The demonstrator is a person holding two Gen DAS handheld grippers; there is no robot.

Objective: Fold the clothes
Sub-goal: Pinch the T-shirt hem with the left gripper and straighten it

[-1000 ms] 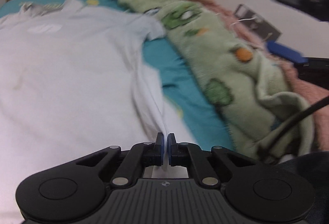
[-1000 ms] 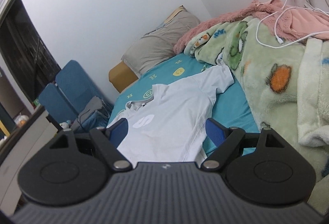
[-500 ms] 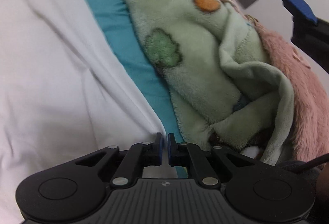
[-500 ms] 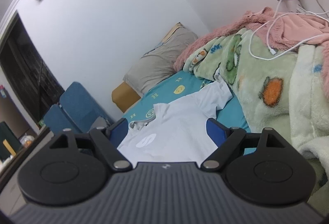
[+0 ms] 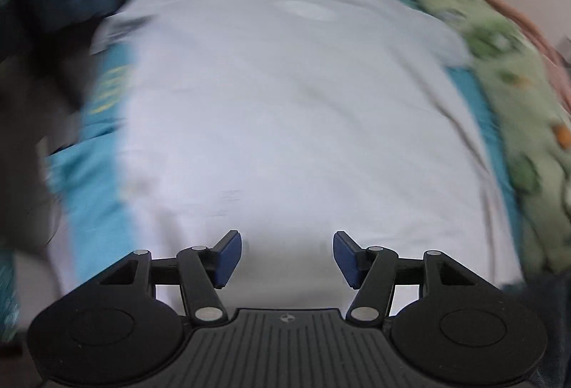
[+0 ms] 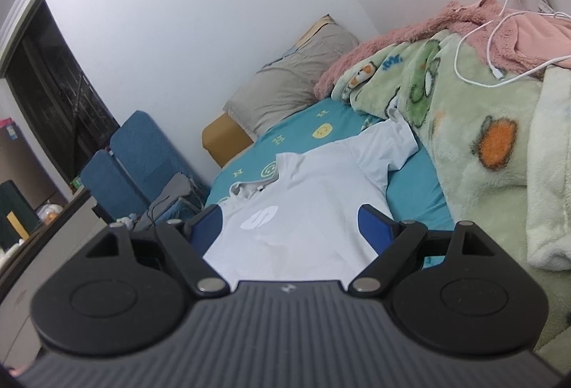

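**White tee spread flat, both grippers free**

From the left wrist, everything is smeared by motion, but the main thing is plain: the white T-shirt (image 5: 285,110) lies spread across the teal bedsheet (image 5: 89,174), filling most of the view. The left gripper (image 5: 287,259) hangs over the shirt's near end with its jaws wide apart and nothing between the blue pads (image 5: 228,258). To my eye that open, centred stance suits lining up for a fresh grab at the hem — though the blur keeps me from saying where the hem's edge runs.

From the right wrist, the picture is sharp. The T-shirt (image 6: 310,199) lies face up on the bedsheet (image 6: 417,184), collar toward the grey pillow (image 6: 289,92), one sleeve reaching the green fleece blanket (image 6: 474,124) bunched along the wall side. A white charging cable (image 6: 478,49) trails over that blanket. The right gripper (image 6: 289,227) is held back and high, jaws wide, gripping nothing — probably kept clear so the whole garment can be sized up. No fold looks made yet.
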